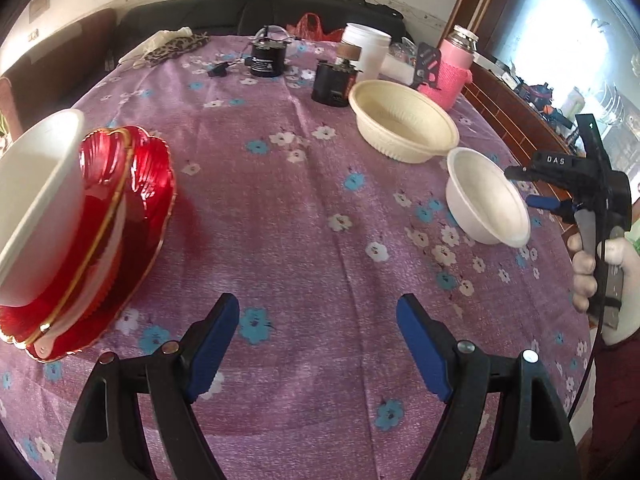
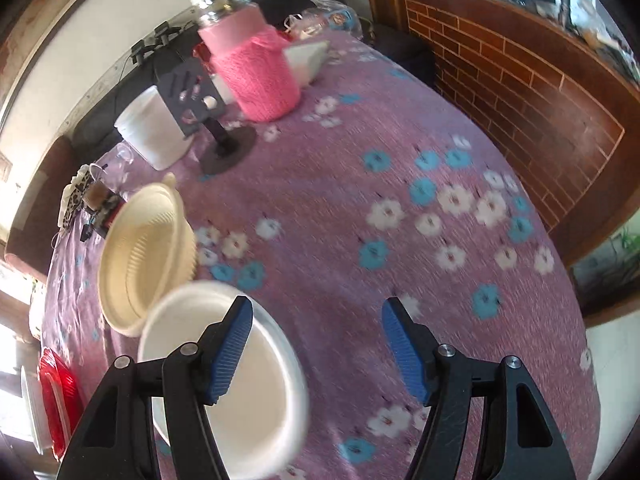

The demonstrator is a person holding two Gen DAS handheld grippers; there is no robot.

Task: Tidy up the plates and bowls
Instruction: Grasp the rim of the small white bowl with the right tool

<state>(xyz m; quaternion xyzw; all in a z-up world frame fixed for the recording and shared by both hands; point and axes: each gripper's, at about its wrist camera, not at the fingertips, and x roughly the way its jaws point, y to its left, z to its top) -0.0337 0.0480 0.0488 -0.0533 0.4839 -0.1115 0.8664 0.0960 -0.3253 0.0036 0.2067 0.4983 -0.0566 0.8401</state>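
Observation:
A small white bowl (image 1: 486, 196) stands on the purple flowered tablecloth near the table's right edge, with a bigger cream bowl (image 1: 404, 120) just behind it. My right gripper (image 2: 318, 320) is open; its left finger hangs over the inside of the white bowl (image 2: 224, 380), and the bowl's near wall lies between the jaws, untouched. The cream bowl (image 2: 144, 256) sits beyond. My left gripper (image 1: 318, 320) stands open over bare cloth. To its left, red plates (image 1: 132, 216) are stacked with a white bowl (image 1: 36, 208) on top. The right gripper (image 1: 528, 188) also shows beside the small bowl.
At the far side stand a pink knit-covered jar (image 2: 256, 76), a white tub (image 2: 152, 132), a black stand (image 2: 224, 148) and black containers (image 1: 334, 84). A brick-patterned wooden panel (image 2: 520, 80) borders the table's right edge. A gloved hand (image 1: 600, 280) holds the right gripper.

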